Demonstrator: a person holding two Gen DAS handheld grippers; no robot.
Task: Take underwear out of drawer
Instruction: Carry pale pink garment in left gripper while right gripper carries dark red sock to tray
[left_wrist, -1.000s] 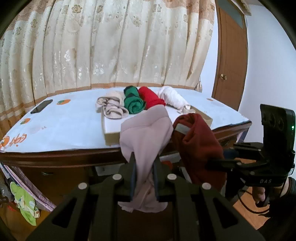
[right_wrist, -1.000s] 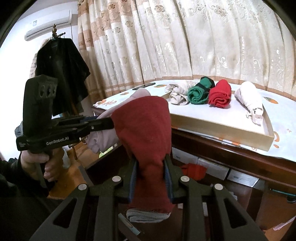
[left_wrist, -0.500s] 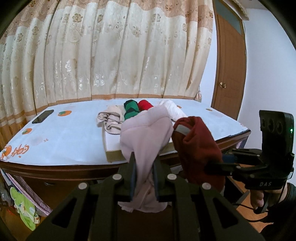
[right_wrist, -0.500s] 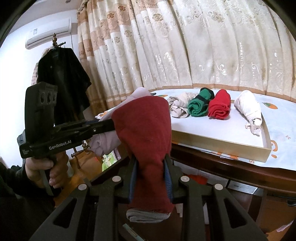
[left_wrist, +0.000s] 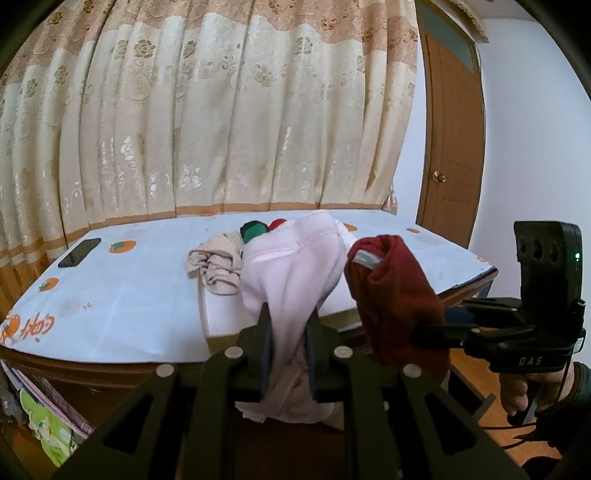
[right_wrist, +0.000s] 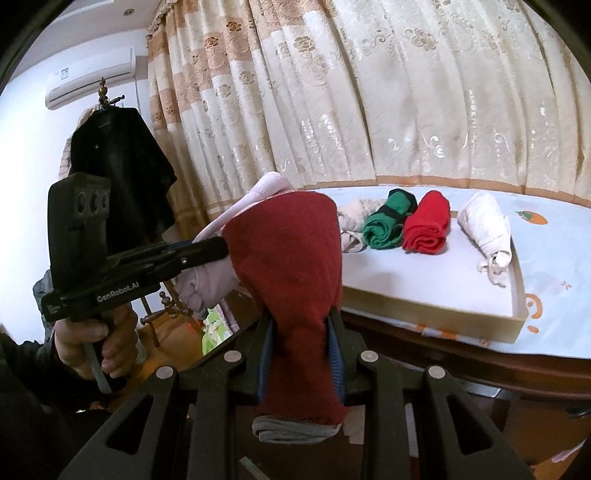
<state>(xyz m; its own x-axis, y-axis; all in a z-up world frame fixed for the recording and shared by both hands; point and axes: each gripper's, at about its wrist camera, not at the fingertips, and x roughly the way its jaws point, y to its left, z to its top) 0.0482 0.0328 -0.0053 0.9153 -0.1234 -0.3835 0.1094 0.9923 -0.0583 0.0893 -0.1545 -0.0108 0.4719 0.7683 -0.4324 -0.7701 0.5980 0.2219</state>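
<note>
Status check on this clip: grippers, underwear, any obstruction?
Left gripper shut on pink underwear. Right gripper shut on dark red underwear. Both pieces held up short of the tray. Nothing in the way.

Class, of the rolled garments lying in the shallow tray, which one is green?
The green roll, second from the left, between the beige bundle and the bright red roll.

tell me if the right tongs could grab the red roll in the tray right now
Probably not yet. The right tongs are shut on the maroon underwear, so they have no free grip. Otherwise nothing blocks the way: the red roll lies uncovered in the open tray.
</note>
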